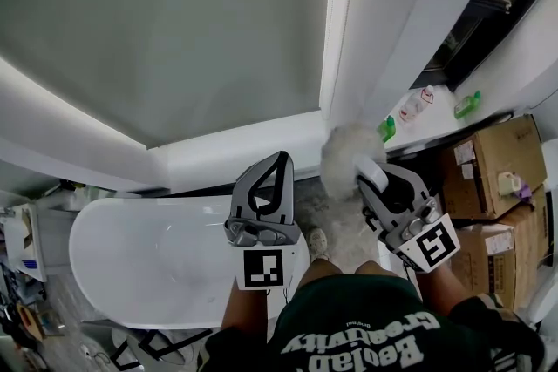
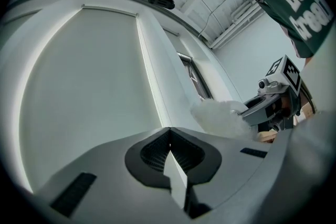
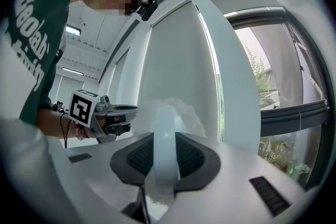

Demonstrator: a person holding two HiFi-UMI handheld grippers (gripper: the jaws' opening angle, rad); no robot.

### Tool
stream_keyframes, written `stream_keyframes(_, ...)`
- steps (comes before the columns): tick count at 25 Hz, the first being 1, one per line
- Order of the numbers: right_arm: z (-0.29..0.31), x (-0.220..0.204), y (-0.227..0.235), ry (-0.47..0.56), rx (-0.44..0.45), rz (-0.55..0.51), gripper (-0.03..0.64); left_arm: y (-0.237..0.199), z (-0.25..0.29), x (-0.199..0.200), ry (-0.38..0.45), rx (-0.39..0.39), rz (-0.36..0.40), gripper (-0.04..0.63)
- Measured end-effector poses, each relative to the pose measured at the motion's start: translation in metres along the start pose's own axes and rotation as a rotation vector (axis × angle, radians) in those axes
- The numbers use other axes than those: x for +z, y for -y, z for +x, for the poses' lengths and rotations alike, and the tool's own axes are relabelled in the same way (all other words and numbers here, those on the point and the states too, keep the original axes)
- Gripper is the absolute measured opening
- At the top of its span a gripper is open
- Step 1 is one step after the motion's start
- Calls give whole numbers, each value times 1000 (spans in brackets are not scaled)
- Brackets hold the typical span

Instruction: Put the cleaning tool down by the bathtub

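The cleaning tool is a fluffy white duster point(image 1: 349, 154) on a white handle point(image 3: 164, 139). My right gripper point(image 1: 373, 180) is shut on that handle, and the duster's head point(image 3: 170, 110) sticks out past the jaws toward the wall. My left gripper point(image 1: 283, 158) is held level beside it on the left, its jaws meeting at the tips with nothing between them point(image 2: 169, 136). From the left gripper view the duster point(image 2: 218, 115) and the right gripper point(image 2: 273, 105) show at the right. The white bathtub point(image 1: 87, 233) lies at the lower left, below and left of both grippers.
A grey blind and a white window frame point(image 1: 336, 30) fill the wall ahead. Cardboard boxes point(image 1: 493, 161) stand at the right, below a sill with a green bottle point(image 1: 468, 104). Clutter point(image 1: 22, 244) sits left of the tub. The person's shoe point(image 1: 318, 241) is on the floor between the grippers.
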State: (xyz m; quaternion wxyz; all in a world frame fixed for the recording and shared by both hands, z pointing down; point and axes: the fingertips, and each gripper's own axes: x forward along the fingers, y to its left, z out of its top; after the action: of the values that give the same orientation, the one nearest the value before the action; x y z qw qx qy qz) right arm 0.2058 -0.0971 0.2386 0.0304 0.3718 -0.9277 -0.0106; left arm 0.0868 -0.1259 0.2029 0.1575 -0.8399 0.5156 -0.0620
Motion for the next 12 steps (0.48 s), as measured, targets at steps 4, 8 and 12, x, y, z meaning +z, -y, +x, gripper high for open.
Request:
stream_keyframes(4,13,-1,-3,-4,9,-1,97,-9,7,-6,5,-4,-11,6)
stream_keyframes(8,17,-5,-4,-24,10,-7,97,-13,15,-11,3,-16,-13,5)
stream_keyframes(12,13,-8,1,-39,-9,1,97,-8,21,-10,-2,-37,-22,6)
